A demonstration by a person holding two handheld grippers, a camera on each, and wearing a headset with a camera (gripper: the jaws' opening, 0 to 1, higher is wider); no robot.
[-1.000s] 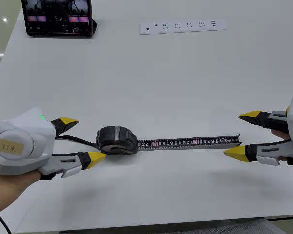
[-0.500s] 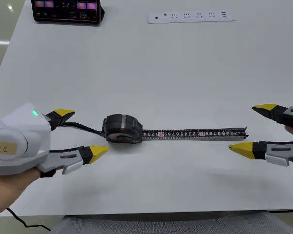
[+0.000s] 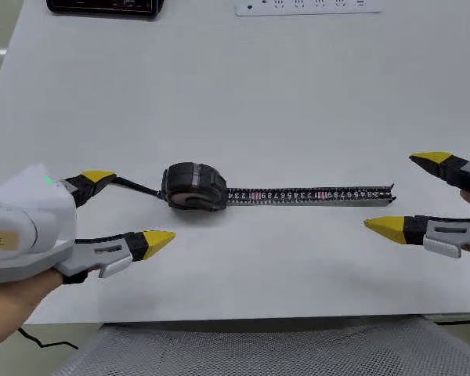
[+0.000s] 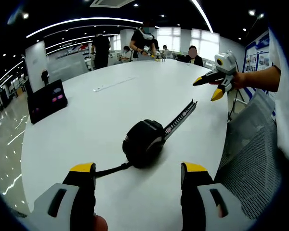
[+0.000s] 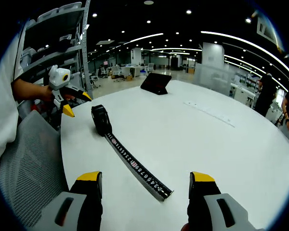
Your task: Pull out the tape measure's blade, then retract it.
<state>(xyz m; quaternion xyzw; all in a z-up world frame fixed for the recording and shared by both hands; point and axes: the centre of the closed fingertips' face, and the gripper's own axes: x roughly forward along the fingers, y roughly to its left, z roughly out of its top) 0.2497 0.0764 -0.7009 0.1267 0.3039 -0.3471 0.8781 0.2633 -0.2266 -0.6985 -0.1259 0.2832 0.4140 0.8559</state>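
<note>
- My left tongs (image 3: 133, 205) stand open and grip nothing. Their yellow tips sit just left of the case (image 3: 193, 186).
- My right tongs (image 3: 399, 191) are open too and empty, with one tip on either side of the blade's hooked end, clear of it.
- The case is round, black and rubbery-looking with a grey band. It lies mid-desk, nearer my side.
- The blade (image 3: 309, 193) is a narrow dark strip with pale numerals and red marks, drawn out flat along the desk (image 3: 243, 94) toward my right tongs.
- A thin black strap (image 3: 137, 186) runs from the case to my left tongs' far tip. I cannot tell if it touches.
- The desk is smooth, white and faintly glossy.
- The left gripper view adds a dark tablet (image 4: 44, 98) standing at the far side and people beyond the desk. The right gripper view adds metal shelving (image 5: 53, 43).
- The head view has a white power strip (image 3: 305, 6) at the far edge.
- The near desk edge runs close under both tongs, with a grey mesh chair (image 3: 258, 352) below it. Beyond the blade the desk lies wide and bare.
</note>
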